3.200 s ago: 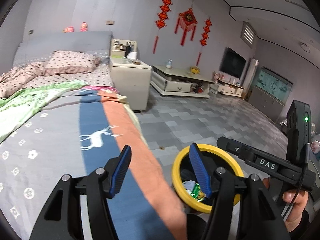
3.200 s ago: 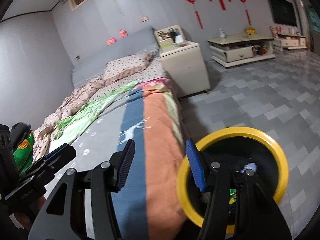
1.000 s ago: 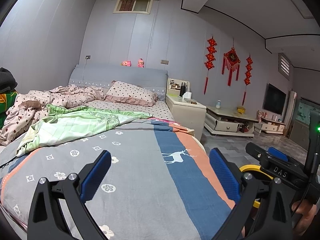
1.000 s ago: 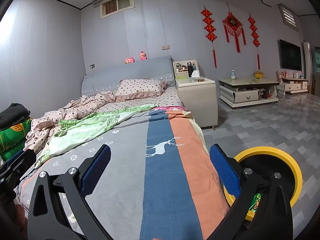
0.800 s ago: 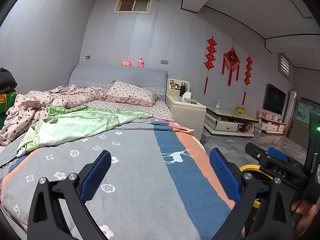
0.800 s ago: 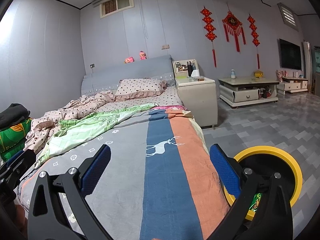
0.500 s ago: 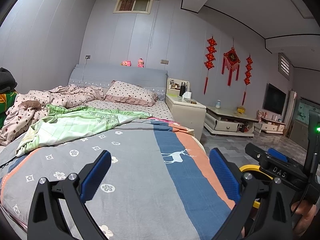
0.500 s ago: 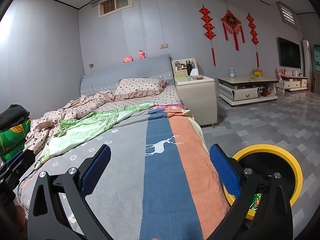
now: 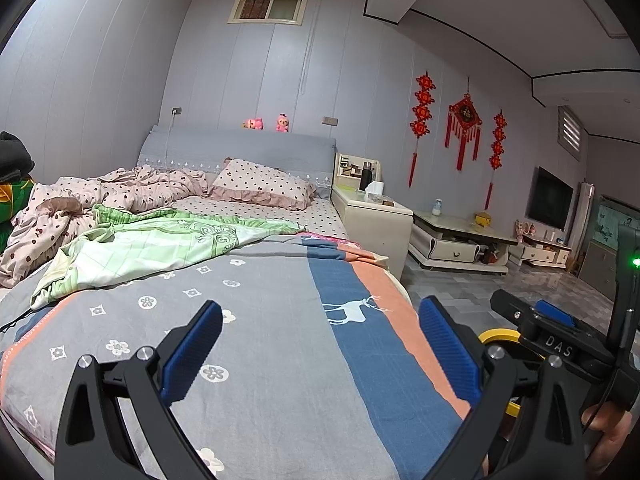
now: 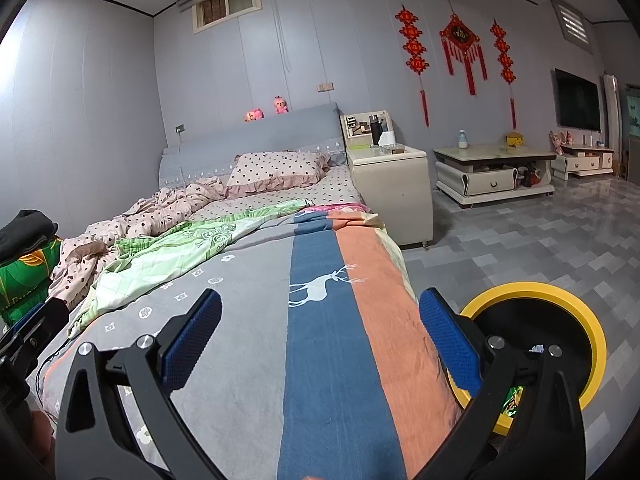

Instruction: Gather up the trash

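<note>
A black trash bin with a yellow rim [image 10: 560,292] stands on the floor at the bed's right side, with wrappers [image 10: 511,398] inside; in the left wrist view only a bit of its rim [image 9: 496,336] shows. My left gripper [image 9: 320,344] is open and empty above the foot of the bed [image 9: 280,320]. My right gripper [image 10: 320,340] is open and empty above the bed [image 10: 320,320], just left of the bin. The right gripper's body [image 9: 560,344] shows at the right of the left wrist view. No loose trash shows on the bedspread.
Crumpled quilts [image 9: 120,208] and a spotted pillow [image 9: 260,184] lie at the head of the bed. A cream nightstand [image 10: 392,188] stands beside the bed, with a low table [image 10: 492,172] and TV [image 10: 578,100] beyond on the tiled floor [image 10: 540,240]. A green bag [image 10: 24,280] sits at far left.
Since 3.2 s ago both grippers have risen from over the bin, tilted up toward the bed and opened wider. Over the last second they have barely moved.
</note>
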A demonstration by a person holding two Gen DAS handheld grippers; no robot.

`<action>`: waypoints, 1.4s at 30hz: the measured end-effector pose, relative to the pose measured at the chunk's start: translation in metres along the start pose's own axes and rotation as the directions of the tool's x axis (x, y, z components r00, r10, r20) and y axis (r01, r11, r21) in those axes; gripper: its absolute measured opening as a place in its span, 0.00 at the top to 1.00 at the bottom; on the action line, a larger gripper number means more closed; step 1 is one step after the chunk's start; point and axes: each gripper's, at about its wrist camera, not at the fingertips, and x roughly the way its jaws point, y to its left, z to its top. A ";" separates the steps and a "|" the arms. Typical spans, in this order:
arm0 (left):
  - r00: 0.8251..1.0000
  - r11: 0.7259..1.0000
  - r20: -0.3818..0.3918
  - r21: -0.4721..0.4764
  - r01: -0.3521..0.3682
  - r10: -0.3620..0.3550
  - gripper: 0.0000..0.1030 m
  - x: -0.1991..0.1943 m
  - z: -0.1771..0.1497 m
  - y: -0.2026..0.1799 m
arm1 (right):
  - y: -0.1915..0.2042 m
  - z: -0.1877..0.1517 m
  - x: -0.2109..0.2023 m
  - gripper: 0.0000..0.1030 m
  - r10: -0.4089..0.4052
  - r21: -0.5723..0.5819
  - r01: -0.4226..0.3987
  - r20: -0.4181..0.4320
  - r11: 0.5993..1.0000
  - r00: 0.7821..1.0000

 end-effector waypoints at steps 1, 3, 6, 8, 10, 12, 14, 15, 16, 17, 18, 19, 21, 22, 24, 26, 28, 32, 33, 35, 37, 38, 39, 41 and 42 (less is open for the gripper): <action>1.000 1.000 0.000 -0.001 -0.001 0.001 0.08 0.000 0.000 0.000 | 0.000 0.000 0.000 0.08 -0.001 0.000 0.001 -0.001 1.000 1.000; 1.000 1.000 -0.001 -0.001 -0.002 0.002 0.08 0.000 0.000 0.000 | 0.000 0.001 0.000 0.08 -0.001 0.001 0.001 0.000 1.000 1.000; 1.000 1.000 -0.002 -0.002 0.000 0.000 0.08 0.000 0.000 0.000 | 0.000 0.001 0.000 0.08 -0.001 0.001 0.001 -0.002 1.000 1.000; 1.000 1.000 -0.001 -0.001 -0.001 0.001 0.08 0.000 0.001 0.001 | -0.001 -0.001 0.000 0.08 -0.003 0.003 0.003 -0.004 1.000 1.000; 1.000 1.000 -0.001 -0.001 0.001 -0.001 0.08 0.000 0.001 0.000 | -0.002 -0.003 0.000 0.08 -0.003 0.005 0.003 -0.006 1.000 1.000; 1.000 1.000 -0.001 -0.001 -0.001 0.001 0.08 0.000 0.001 0.000 | -0.002 -0.004 0.000 0.08 -0.004 0.004 0.004 -0.006 1.000 1.000; 1.000 1.000 -0.003 -0.003 0.001 -0.001 0.08 0.000 0.000 0.000 | -0.003 -0.004 0.000 0.08 -0.003 0.005 0.003 -0.007 1.000 1.000; 1.000 1.000 -0.003 -0.003 0.001 -0.001 0.08 0.000 0.000 0.000 | -0.002 -0.003 0.000 0.08 -0.004 0.004 0.004 -0.007 1.000 1.000; 1.000 1.000 -0.004 -0.004 0.000 0.000 0.08 -0.001 -0.001 -0.001 | -0.002 -0.003 0.000 0.08 -0.004 0.004 0.004 -0.007 1.000 1.000; 1.000 1.000 -0.005 -0.004 0.000 0.000 0.08 -0.001 -0.002 -0.002 | -0.002 -0.003 0.000 0.08 -0.004 0.005 0.004 -0.007 1.000 1.000; 1.000 1.000 -0.006 -0.005 0.000 0.000 0.08 -0.001 -0.003 -0.003 | -0.001 -0.003 0.001 0.08 -0.005 0.006 0.005 -0.009 1.000 1.000; 1.000 1.000 -0.005 -0.005 0.002 -0.002 0.08 -0.001 -0.002 -0.002 | -0.002 -0.004 0.000 0.08 -0.005 0.007 0.005 -0.010 1.000 1.000; 1.000 1.000 -0.004 -0.004 0.001 -0.001 0.08 -0.001 -0.004 -0.004 | -0.003 -0.007 0.002 0.08 -0.006 0.009 0.006 -0.013 1.000 1.000; 1.000 1.000 -0.005 -0.004 0.002 -0.002 0.08 -0.001 -0.003 -0.003 | -0.003 -0.008 0.003 0.08 -0.006 0.010 0.007 -0.015 1.000 1.000; 1.000 1.000 -0.005 -0.005 0.002 -0.002 0.08 -0.001 -0.002 -0.003 | -0.004 -0.007 0.004 0.08 -0.006 0.012 0.006 -0.018 1.000 1.000; 1.000 1.000 -0.005 -0.003 0.002 -0.002 0.08 -0.001 -0.003 -0.004 | -0.005 -0.006 0.004 0.08 -0.006 0.012 0.007 -0.018 1.000 1.000; 1.000 1.000 -0.006 -0.005 0.002 -0.002 0.08 -0.001 -0.003 -0.003 | -0.005 -0.006 0.004 0.08 -0.006 0.013 0.006 -0.020 1.000 1.000; 1.000 1.000 -0.009 -0.006 0.003 -0.003 0.08 0.000 -0.006 -0.004 | -0.004 -0.007 0.005 0.08 -0.007 0.013 0.007 -0.023 1.000 1.000; 1.000 1.000 -0.010 -0.006 0.003 -0.003 0.08 -0.001 -0.007 -0.005 | -0.004 -0.008 0.005 0.08 -0.007 0.014 0.008 -0.025 1.000 1.000; 1.000 1.000 -0.011 -0.006 0.005 -0.005 0.08 0.000 -0.007 -0.004 | -0.004 -0.009 0.005 0.08 -0.008 0.015 0.008 -0.025 1.000 1.000; 1.000 1.000 -0.011 -0.006 0.005 -0.005 0.08 -0.001 -0.009 -0.005 | -0.004 -0.008 0.005 0.08 -0.008 0.014 0.009 -0.026 1.000 1.000; 1.000 1.000 -0.011 -0.006 0.004 -0.004 0.08 0.000 -0.008 -0.004 | -0.004 -0.008 0.005 0.08 -0.009 0.014 0.010 -0.027 1.000 1.000; 1.000 1.000 -0.012 -0.006 0.005 -0.005 0.08 -0.001 -0.009 -0.005 | -0.004 -0.008 0.005 0.08 -0.009 0.014 0.010 -0.028 1.000 1.000; 1.000 1.000 -0.013 -0.006 0.006 -0.006 0.08 0.000 -0.009 -0.004 | -0.005 -0.009 0.005 0.08 -0.011 0.016 0.011 -0.030 1.000 0.999; 1.000 1.000 -0.014 -0.005 0.005 -0.005 0.08 -0.001 -0.010 -0.005 | -0.005 -0.010 0.005 0.08 -0.012 0.016 0.013 -0.031 1.000 0.999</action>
